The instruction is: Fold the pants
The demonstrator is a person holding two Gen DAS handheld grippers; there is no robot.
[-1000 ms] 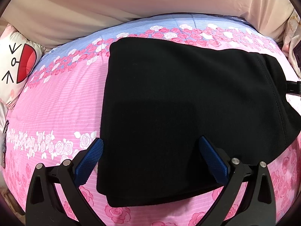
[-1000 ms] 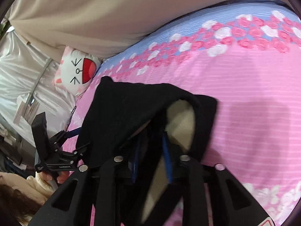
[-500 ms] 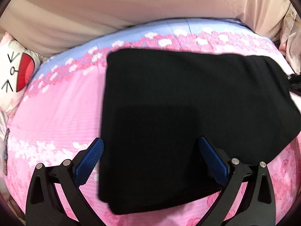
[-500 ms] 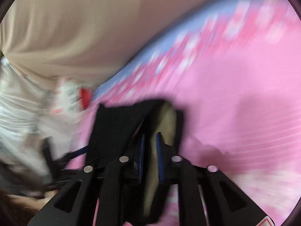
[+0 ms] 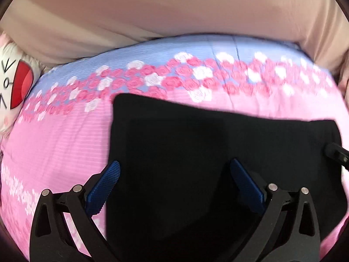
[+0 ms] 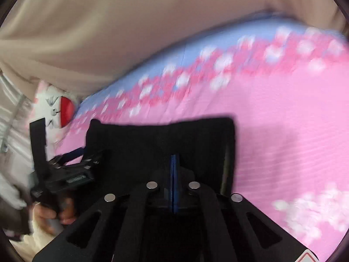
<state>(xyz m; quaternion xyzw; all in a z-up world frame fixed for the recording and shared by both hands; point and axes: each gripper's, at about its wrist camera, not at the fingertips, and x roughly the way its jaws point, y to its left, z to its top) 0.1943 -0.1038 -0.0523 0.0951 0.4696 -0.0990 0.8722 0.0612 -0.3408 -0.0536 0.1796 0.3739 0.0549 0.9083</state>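
The black pants (image 5: pixel 196 152) lie folded on the pink flowered bedspread (image 5: pixel 65 135). My left gripper (image 5: pixel 175 171) hovers open over their near left part, its blue pads (image 5: pixel 109 181) wide apart and holding nothing. In the right wrist view the pants (image 6: pixel 141 144) rise in front of my right gripper (image 6: pixel 174 163), whose jaws are closing with the blue pads almost together on the fabric's right end. A bit of the right gripper (image 5: pixel 336 152) shows at the pants' right edge. A hand (image 6: pixel 54 214) holds the left gripper (image 6: pixel 78 152) at the far end.
A white cat-face pillow (image 5: pixel 13 83) lies at the bed's left end. Beige cloth (image 5: pixel 174 11) rises behind the bed's far edge. Pink bedspread (image 6: pixel 283 120) stretches to the right of the pants.
The left gripper drew back, so the pants sit lower in its view. The right gripper's pads closed together on the fabric and it rose, lifting the pants' end and hiding the pale lining.
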